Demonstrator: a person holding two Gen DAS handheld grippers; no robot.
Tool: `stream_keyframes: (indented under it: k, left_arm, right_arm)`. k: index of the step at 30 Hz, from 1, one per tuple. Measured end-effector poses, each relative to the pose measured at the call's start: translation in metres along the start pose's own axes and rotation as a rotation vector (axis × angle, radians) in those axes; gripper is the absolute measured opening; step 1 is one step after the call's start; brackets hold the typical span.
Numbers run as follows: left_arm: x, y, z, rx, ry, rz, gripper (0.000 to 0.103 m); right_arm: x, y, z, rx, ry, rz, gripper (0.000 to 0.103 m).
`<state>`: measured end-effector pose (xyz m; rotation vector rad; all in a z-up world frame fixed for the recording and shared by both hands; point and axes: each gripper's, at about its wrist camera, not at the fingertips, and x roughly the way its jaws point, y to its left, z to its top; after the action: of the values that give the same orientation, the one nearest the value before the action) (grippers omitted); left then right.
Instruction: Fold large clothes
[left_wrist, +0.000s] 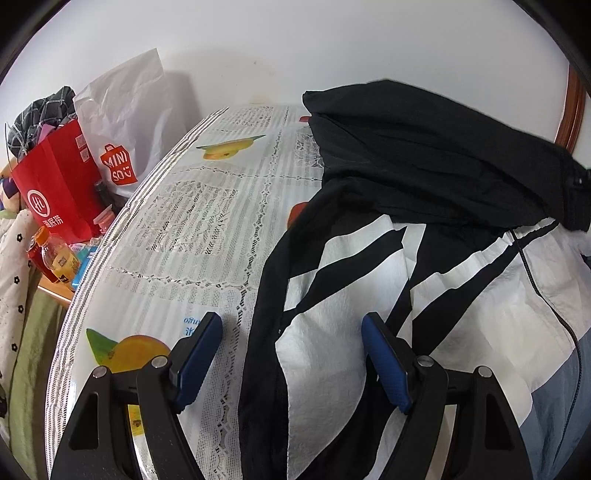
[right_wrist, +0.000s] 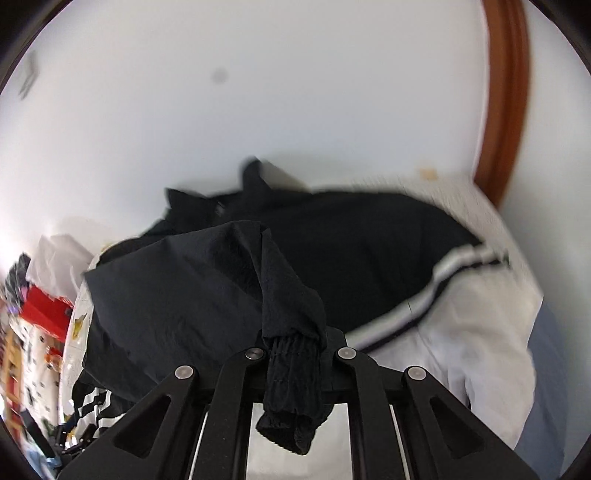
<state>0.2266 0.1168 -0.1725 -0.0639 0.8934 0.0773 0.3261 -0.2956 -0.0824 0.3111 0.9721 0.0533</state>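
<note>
A large black-and-white jacket (left_wrist: 424, 258) lies spread over the right part of a tabletop (left_wrist: 207, 206) covered with a lace-patterned, fruit-printed plastic cloth, close to a white wall. In the left wrist view, the garment's white body with slanting black stripes faces up, a black edge runs along its left side, and a bulky black section, probably the hood or upper part, is heaped at the far end near the wall. The left hand-held gripper (left_wrist: 291, 354) hovers low over the jacket's near left edge with its blue-padded fingers (left_wrist: 199, 354) spread wide and nothing between them. In the blurred right wrist view, the right hand-held gripper (right_wrist: 295, 365) is pressed together on a ribbed black sleeve cuff (right_wrist: 291, 391), and the sleeve's black fabric rises from the cuff and drapes forward over the jacket's body. Judging by this, the fold is at an early to middle stage: one sleeve is being brought across, while the body is unfolded and the far black heap is not yet smoothed. Beside the tabletop at left stand a red paper bag (left_wrist: 55, 184), a white shopping bag (left_wrist: 125, 122) and a bottle (left_wrist: 55, 254).
</note>
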Motion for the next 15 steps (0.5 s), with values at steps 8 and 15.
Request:
stream_keyframes:
  k: [8,15]
  left_arm:
    - [0.001,-0.001,0.0,-0.001,0.0,0.0,0.076]
    - [0.0,0.0,0.0,-0.001,0.004,0.003,0.076]
  right_arm:
    - [0.014,-0.035,-0.023,0.034,0.085,-0.13,0.028]
    - [-0.014,-0.008,-0.033,-0.11,-0.09,-0.255,0.053]
